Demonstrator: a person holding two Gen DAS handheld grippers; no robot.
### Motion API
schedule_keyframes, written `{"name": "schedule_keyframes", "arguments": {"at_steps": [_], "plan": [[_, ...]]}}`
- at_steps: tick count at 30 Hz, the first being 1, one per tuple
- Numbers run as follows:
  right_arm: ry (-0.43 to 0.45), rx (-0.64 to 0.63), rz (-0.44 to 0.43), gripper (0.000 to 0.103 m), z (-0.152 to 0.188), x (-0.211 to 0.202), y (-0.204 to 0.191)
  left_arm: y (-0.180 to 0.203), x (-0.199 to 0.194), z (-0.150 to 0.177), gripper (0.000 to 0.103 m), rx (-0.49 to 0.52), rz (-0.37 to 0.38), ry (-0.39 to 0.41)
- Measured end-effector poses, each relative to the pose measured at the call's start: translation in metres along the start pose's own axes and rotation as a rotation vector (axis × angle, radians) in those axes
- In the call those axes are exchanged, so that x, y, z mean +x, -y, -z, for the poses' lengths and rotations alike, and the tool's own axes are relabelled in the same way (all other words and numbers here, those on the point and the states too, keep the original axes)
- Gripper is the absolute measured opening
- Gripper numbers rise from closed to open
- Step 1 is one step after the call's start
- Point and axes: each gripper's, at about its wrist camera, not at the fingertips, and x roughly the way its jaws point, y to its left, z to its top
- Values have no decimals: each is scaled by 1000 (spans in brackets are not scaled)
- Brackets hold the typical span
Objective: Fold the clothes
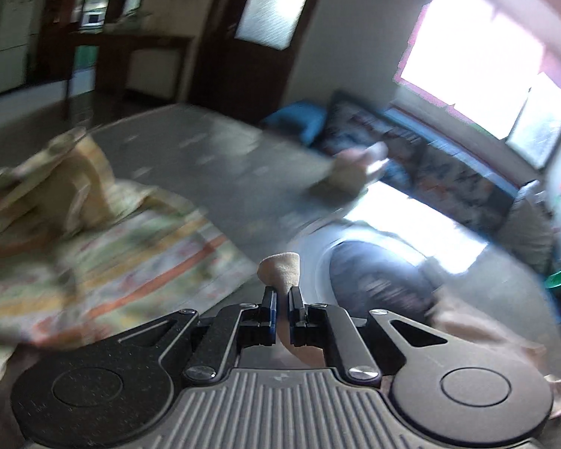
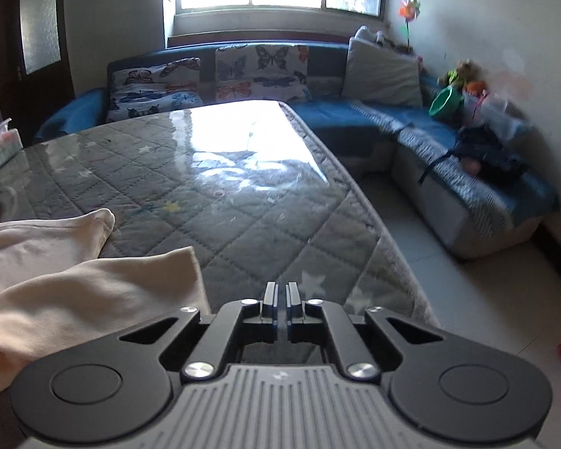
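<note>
The left gripper (image 1: 279,293) pinches a fold of cream garment (image 1: 279,266) between its fingers (that view is blurred). The right gripper (image 2: 280,292), fingers pressed together on nothing, hovers above the quilted worktop (image 2: 243,187). The garment lies just to its left, running away leftward.

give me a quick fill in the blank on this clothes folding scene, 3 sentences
1. The left tongs pinch a fold of ____ coloured cloth.
2. The right tongs are shut and hold ____.
3. The cushions on the sofa carry a ____ print.

Missing words: beige; nothing; butterfly
</note>
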Motion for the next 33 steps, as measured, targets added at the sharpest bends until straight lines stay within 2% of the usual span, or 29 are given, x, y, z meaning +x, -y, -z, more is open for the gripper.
{"name": "schedule_keyframes", "arguments": {"at_steps": [3, 4, 5, 6, 10, 11, 12, 16, 19, 22, 25, 29, 33], "plan": [[-12, 13, -52, 10, 3, -4, -1, -13, 8, 17, 7, -2, -58, -63], [-15, 5, -72, 16, 4, -5, -5, -15, 10, 21, 7, -1, -69, -81], [-17, -2, -92, 26, 4, -7, -10, -17, 10, 24, 8, 2, -74, -96], [-19, -9, -108, 28, 4, -7, -15, -19, 11, 28, 9, 5, -79, -111], [-26, -9, -147, 30, 5, -4, -29, -21, 10, 30, 16, 31, -89, -137], [-30, -10, -151, 37, 5, -3, -32, -22, 10, 29, 20, 33, -93, -138], [-35, -12, -155, 38, 6, -3, -34, -23, 9, 28, 24, 37, -100, -136], [-59, -39, -169, 37, 11, -2, -40, -24, 4, 25, 33, 53, -128, -110], [-47, -70, -159, 13, 14, -8, -44, -22, -1, 21, 41, 63, -120, -80], [-11, -91, -127, 9, 13, -21, -40, -9, -5, 20, 41, 84, -68, -65], [25, -112, -94, 8, 12, -34, -36, 13, -6, 22, 42, 122, 15, -68], [94, -164, -14, 7, 9, -64, -22, 50, -4, 32, 42, 187, 172, -102], [138, -209, 89, 6, 9, -90, -6, 99, 1, 53, 41, 304, 333, -168]]}}
